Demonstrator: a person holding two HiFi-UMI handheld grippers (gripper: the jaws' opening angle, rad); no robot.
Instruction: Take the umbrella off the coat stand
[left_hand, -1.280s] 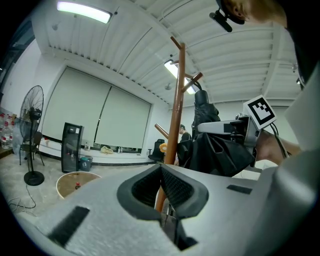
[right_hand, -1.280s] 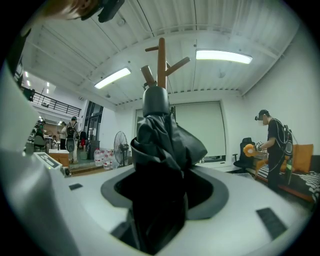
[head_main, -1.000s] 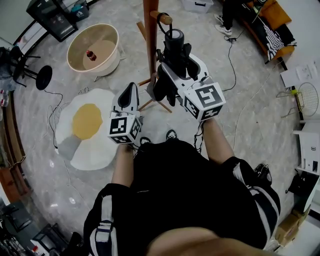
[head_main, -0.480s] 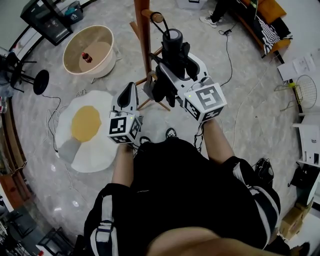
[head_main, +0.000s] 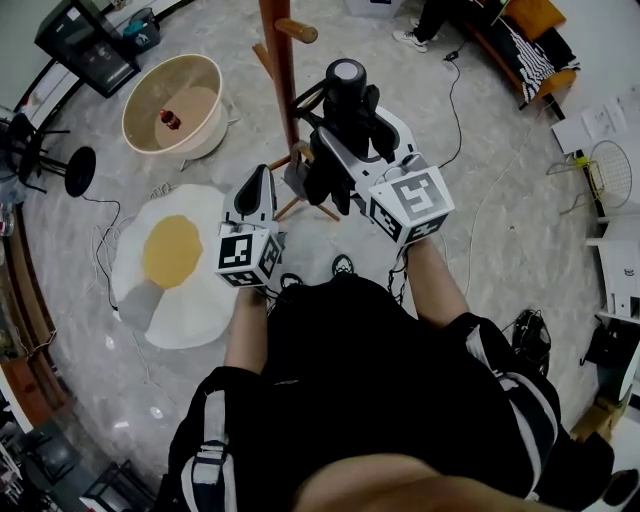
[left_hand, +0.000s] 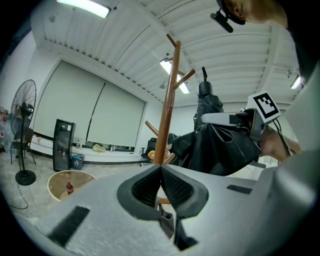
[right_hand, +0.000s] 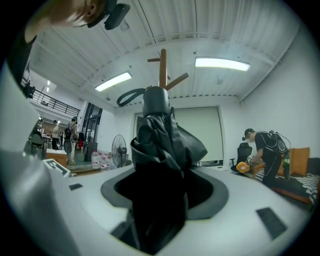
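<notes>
Now that the strap loop has slipped clear of the wooden peg (head_main: 297, 30), we judge the umbrella freed. At left, past the white-and-yellow egg-shaped rug (head_main: 175, 250), our left gripper (head_main: 256, 186) is pinched closed on nothing. The tall brown wooden coat stand (head_main: 279, 80) stands just beyond. Right of it, our right gripper (head_main: 343, 145) clamps the folded black fabric umbrella (head_main: 347, 75), with the stand's splayed legs close below.
</notes>
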